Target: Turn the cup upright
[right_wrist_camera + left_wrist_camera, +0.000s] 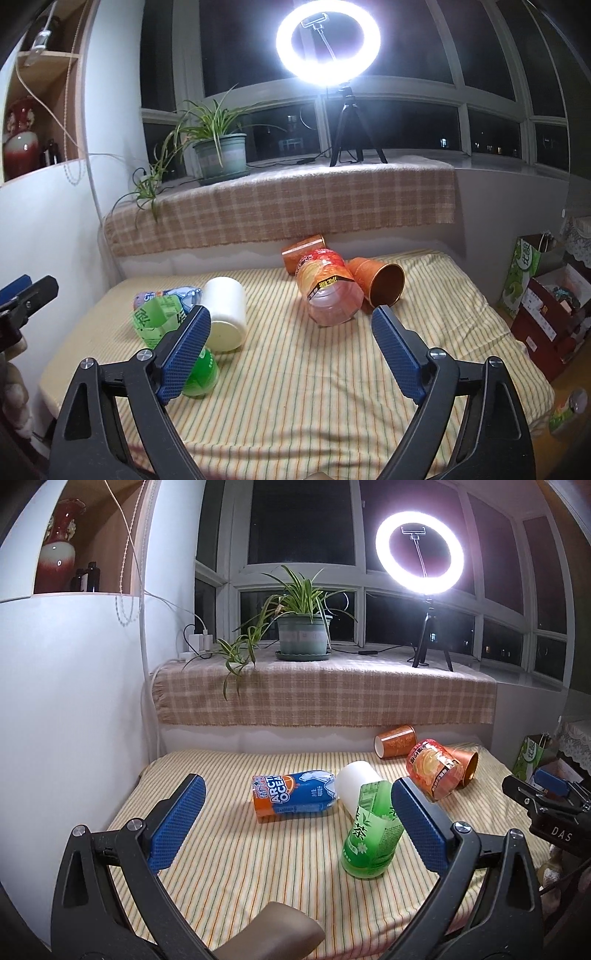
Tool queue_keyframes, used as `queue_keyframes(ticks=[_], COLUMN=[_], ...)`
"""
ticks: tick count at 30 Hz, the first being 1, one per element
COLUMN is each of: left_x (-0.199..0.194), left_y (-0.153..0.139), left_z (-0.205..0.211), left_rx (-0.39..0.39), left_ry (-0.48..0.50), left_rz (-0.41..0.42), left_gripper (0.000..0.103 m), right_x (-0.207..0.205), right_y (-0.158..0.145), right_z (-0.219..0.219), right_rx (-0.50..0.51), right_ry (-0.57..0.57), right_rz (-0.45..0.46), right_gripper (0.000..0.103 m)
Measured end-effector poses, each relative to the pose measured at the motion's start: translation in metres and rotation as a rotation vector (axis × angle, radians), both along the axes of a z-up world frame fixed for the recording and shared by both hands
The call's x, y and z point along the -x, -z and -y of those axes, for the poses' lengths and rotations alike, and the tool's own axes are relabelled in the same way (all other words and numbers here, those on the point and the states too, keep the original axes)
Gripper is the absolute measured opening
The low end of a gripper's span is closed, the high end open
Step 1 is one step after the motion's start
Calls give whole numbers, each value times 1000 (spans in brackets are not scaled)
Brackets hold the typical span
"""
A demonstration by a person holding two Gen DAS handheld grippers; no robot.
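While both grippers hover with fingers apart, nothing gripped: approach step; next, closing left gripper (297, 823) around tipped white plastic cup (356, 781) mid-bed.

Each claw, left (297, 825) and right (291, 350), has black triangular arms, silver screws and blue dimpled pads (177, 821).

white cup (225, 314), striped cloth (295, 387), blue claw pads (184, 354)
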State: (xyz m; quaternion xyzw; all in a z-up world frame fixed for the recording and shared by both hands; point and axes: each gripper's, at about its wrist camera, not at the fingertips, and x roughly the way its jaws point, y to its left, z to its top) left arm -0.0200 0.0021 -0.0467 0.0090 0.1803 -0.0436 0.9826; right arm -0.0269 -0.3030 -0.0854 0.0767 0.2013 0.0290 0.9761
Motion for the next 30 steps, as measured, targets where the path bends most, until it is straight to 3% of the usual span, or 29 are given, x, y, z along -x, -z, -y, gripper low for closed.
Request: queue_keyframes(ticks=[30], left_x=[-3], left_y=[2], left_z=[1], left_rx=[-10], left_ry=[-3], left_rz=[-3], left_gripper=[102], right_x=[-7], right_y=[7], right_z=[-1], right_rx=[2], right_ry=[-4], right_rz=[-24], right_gripper=[89])
